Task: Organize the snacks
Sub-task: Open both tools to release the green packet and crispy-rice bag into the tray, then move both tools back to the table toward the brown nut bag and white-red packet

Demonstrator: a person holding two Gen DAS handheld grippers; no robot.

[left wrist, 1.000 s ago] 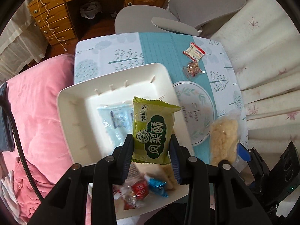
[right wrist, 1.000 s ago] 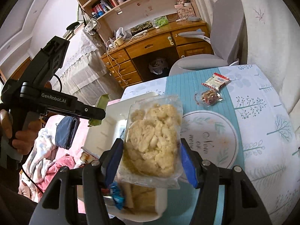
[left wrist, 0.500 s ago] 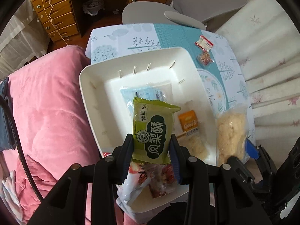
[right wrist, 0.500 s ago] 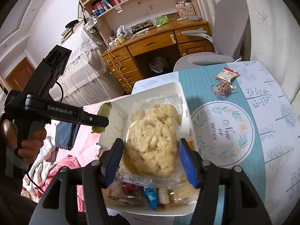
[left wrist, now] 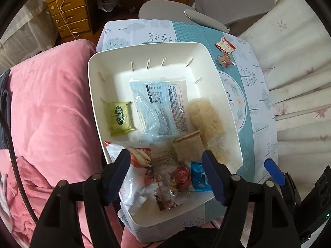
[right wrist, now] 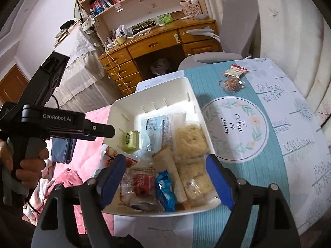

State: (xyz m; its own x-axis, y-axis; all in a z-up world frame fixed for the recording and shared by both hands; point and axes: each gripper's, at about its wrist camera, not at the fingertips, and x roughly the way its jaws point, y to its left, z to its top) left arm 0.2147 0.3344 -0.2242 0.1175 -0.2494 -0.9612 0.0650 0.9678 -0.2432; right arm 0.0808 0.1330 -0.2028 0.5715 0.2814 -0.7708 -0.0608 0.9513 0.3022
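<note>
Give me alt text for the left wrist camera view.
The open left gripper hovers over a white tray holding snacks, among them a green packet and a pale blue bag. Two small packets lie on the tablecloth beyond.

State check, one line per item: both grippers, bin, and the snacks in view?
left gripper: open, empty
right gripper: open, empty
white bin: on table, holding snacks
green packet: lying flat in bin
rice-crisp pack: lying in bin
red-and-white packet: on table, outside bin
clear nut packet: on table, outside bin
</note>
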